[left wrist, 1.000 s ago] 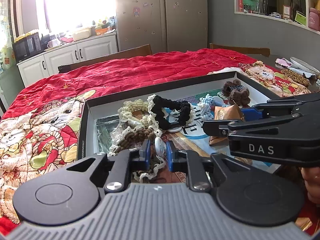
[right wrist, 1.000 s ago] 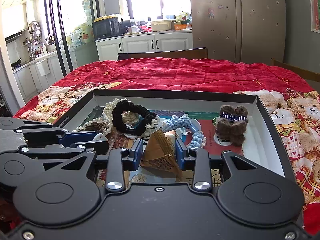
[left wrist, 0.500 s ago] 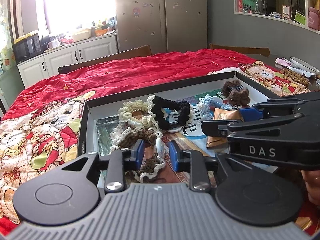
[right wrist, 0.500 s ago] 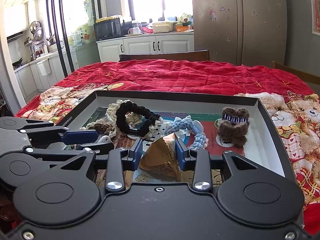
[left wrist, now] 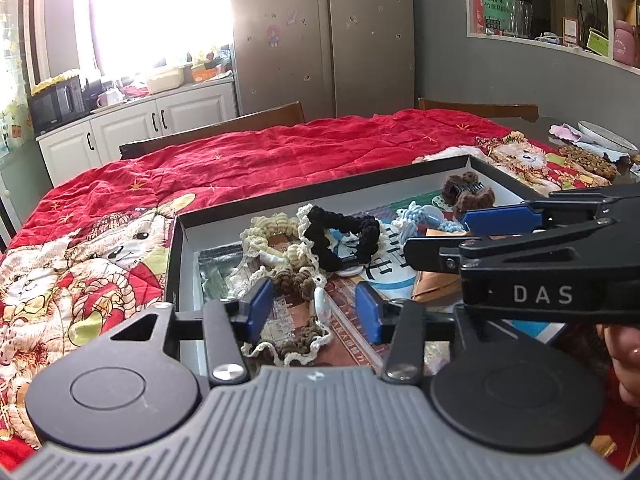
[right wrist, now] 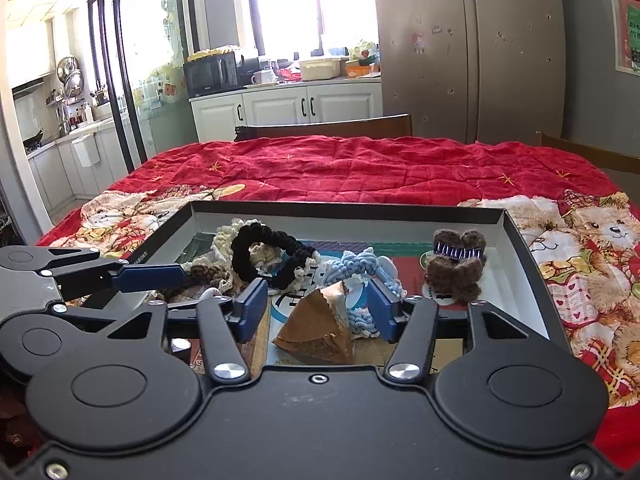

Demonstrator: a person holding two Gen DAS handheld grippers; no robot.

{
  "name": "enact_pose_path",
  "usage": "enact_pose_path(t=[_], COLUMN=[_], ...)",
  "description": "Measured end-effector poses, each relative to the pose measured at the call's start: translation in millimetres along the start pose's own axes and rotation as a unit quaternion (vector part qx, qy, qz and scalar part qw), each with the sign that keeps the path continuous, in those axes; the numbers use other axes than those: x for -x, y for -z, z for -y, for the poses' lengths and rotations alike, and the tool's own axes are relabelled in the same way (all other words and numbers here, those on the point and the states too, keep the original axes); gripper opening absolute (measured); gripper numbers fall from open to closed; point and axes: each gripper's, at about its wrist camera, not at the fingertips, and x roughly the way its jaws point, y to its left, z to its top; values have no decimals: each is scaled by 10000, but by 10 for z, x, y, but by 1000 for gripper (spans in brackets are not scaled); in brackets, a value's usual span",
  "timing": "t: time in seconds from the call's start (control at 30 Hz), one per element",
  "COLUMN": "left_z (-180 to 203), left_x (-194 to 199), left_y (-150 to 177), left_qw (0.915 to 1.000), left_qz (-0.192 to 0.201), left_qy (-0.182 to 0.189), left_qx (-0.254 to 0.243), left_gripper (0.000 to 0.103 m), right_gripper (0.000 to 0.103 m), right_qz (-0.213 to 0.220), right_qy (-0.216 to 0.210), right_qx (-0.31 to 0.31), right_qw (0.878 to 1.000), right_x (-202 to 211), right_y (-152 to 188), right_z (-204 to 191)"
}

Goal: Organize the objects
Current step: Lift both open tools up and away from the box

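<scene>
A shallow black box (left wrist: 320, 196) (right wrist: 348, 210) lies on the red quilt and holds hair accessories. My left gripper (left wrist: 314, 312) hangs over its near left part with jaws opening. A brown-and-white crochet scrunchie (left wrist: 296, 344) lies between the pads, touched by neither. My right gripper (right wrist: 318, 312) is beside it on the right, jaws opening too. A brown paper packet (right wrist: 316, 328) rests loose on the box floor between its pads. Further in lie a black scrunchie (right wrist: 264, 252), a light blue knotted tie (right wrist: 356, 264) and a brown fuzzy clip (right wrist: 456, 268).
The red bear-print quilt (right wrist: 360, 168) covers the whole table around the box. Wooden chair backs (right wrist: 324, 128) stand at the far edge. A bowl (left wrist: 604, 140) and scattered bits sit on the far right corner. A person's hand (left wrist: 624, 360) shows at the right edge.
Both pairs of jaws have spread apart. The left pads came off the crochet scrunchie, and the right pads came off the brown packet, which now sits lower in the box.
</scene>
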Motion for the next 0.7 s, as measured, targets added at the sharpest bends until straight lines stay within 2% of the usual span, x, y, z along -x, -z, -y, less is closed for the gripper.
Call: enact_pose_path(t=[0.3,0.7], left_z=[-9,13], left_x=[112,352], left_y=[-25,-75], left_qw=[9999,9996], left_qz=[103,260], left_qy=[7,71], left_qx=[52,55], left_gripper=[70,74], right_gripper=[62,64], right_qz=[103,164], right_qy=[-44,-59], right_qx=[-213,-370], right_qw=[9997,9992], right_x=[188,467], right_y=[-74,-131], right_z=[70,184])
